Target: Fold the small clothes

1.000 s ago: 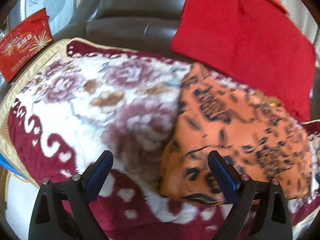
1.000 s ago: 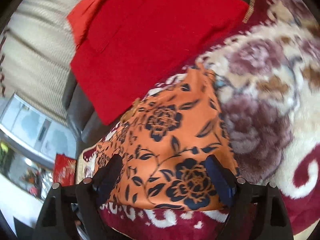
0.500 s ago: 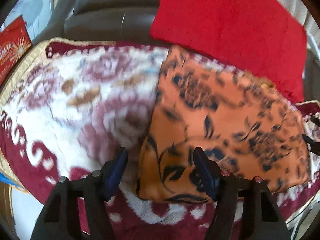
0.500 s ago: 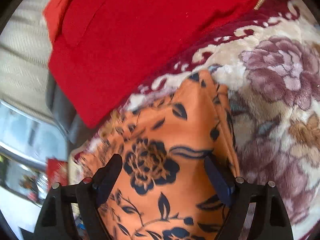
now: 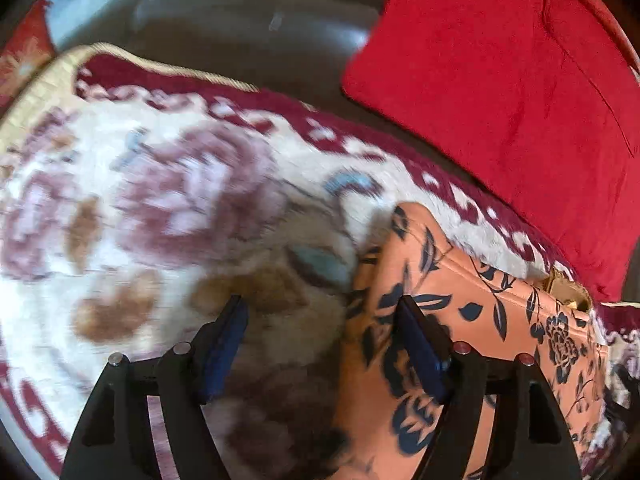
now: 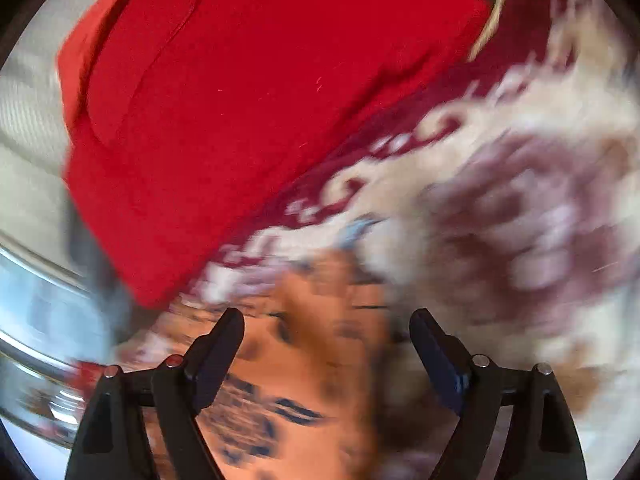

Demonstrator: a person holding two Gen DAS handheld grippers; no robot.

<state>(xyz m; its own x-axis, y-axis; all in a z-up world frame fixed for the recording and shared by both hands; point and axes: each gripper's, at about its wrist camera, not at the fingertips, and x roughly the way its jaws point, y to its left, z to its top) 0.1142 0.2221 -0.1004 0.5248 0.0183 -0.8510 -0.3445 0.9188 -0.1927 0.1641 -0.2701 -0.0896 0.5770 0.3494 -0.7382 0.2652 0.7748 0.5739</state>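
An orange garment with a dark blue flower print (image 5: pixel 472 320) lies flat on a plush floral blanket (image 5: pixel 160 208). My left gripper (image 5: pixel 320 312) is open and low over the garment's left edge, one finger over the cloth and one over the blanket. In the right wrist view the same garment (image 6: pixel 304 360) is blurred below my right gripper (image 6: pixel 326 324), which is open and straddles its far corner. Neither gripper holds anything.
A red folded cloth (image 5: pixel 520 92) lies on the dark leather sofa back (image 5: pixel 240 40) behind the blanket; it also shows in the right wrist view (image 6: pixel 240 100). The blanket's beige trimmed edge (image 5: pixel 40 92) runs at the left.
Both grippers have moved forward and down toward the far end of the orange garment. The left one shifted to its left edge. Both stay open.
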